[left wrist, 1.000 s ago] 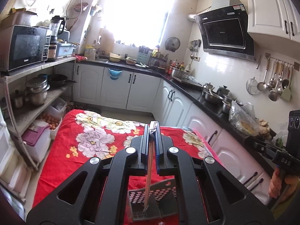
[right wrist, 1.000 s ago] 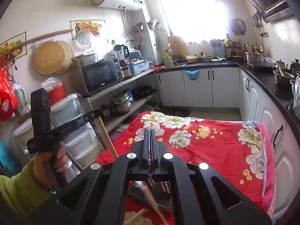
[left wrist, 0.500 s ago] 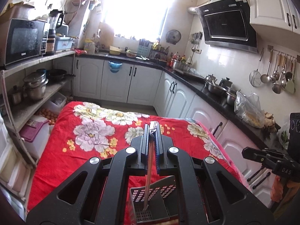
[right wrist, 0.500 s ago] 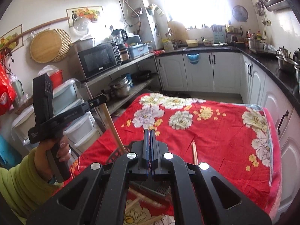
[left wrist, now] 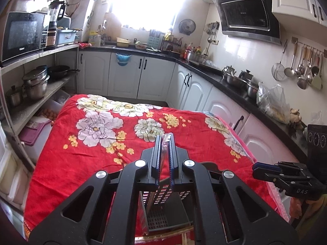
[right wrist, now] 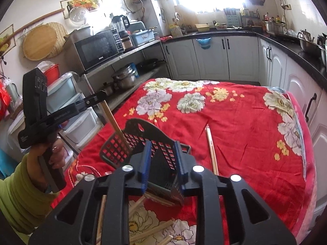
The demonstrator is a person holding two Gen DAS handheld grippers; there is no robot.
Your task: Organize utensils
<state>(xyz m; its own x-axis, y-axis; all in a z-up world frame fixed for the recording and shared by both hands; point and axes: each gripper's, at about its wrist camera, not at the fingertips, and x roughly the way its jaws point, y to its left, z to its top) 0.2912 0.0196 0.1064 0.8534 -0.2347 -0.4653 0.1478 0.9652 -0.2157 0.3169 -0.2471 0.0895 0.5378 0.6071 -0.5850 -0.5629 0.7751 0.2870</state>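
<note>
A dark grey perforated utensil basket (right wrist: 130, 143) (left wrist: 163, 210) stands on the red flowered cloth (left wrist: 85, 155). My left gripper (left wrist: 165, 137) (right wrist: 100, 96) is shut on a wooden chopstick (right wrist: 114, 120) (left wrist: 164, 153), which slants down into the basket. My right gripper (right wrist: 162, 161) hovers just over the basket's near side. Its jaws are opening, and only the basket shows through the gap, with nothing pressed between the blue pads (right wrist: 145, 159). In the left wrist view the right gripper (left wrist: 256, 167) sits at the right edge.
One chopstick (right wrist: 211, 151) lies on the cloth right of the basket, and several more chopsticks (right wrist: 143, 231) lie scattered on the near side. A hand in a green sleeve (right wrist: 22, 185) holds the left tool. Shelves (left wrist: 30, 110) stand left, cabinets (left wrist: 216, 106) right.
Both grippers have come down toward the basket. The right jaws, shut before, have parted. The left chopstick now reaches deeper into the basket.
</note>
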